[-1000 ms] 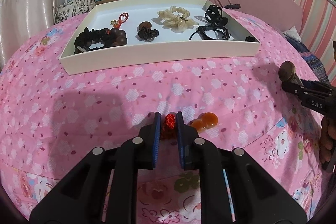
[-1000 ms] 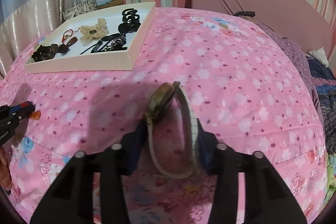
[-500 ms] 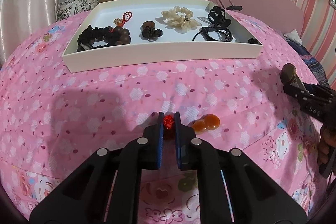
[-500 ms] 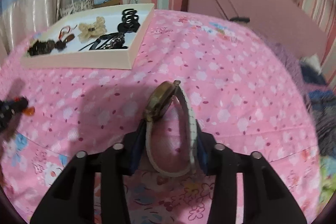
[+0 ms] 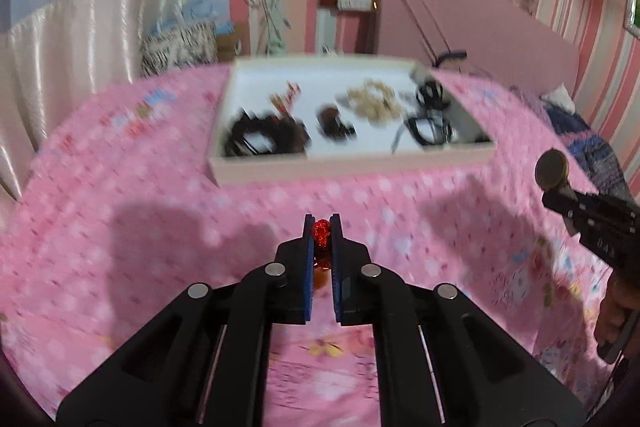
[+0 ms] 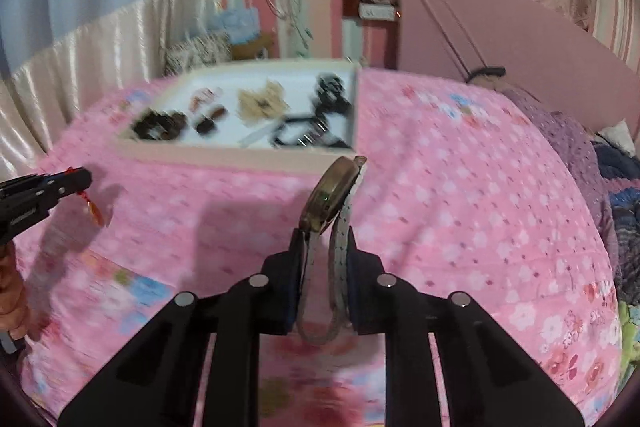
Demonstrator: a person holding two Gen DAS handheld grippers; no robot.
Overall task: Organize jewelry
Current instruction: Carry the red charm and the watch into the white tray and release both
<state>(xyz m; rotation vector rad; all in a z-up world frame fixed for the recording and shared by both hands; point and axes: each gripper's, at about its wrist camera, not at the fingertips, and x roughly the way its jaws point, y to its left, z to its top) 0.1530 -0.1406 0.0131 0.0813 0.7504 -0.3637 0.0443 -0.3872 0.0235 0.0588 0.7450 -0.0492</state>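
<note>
Mid-carry, by the look of it, with most of the sorting already done. Inside the shallow white rectangular tray (image 5: 352,169) on the pink flowered bedspread (image 5: 120,195): a dark beaded bracelet (image 5: 260,139), a small dark brown piece (image 5: 334,123), a cream beaded cluster (image 5: 372,101), black corded pieces (image 5: 430,125) and a small red-and-brown charm (image 5: 286,99), all blurred, so finer detail unreadable.

Left claw (image 5: 321,227) clenched on a sparkly red bead ornament with an orange pendant (image 5: 321,233), lifted clear of the bedspread; pendant seen dangling below the fingers in the right wrist view (image 6: 94,213). Right claw (image 6: 326,247) clamped across the pale speckled strap of a brass-cased wristwatch (image 6: 330,197), case standing up above the fingertips, also off the bedspread. Both pieces held well short of the tray, on its near side.

Left to do, judging from this: bring ornament and watch over the tray rim, set each down in a bare patch of the white floor, release. No other loose jewellery visible on the bedspread, so probably the last two items. Main risk: dangling pendant or watch strap catching the tray wall.
</note>
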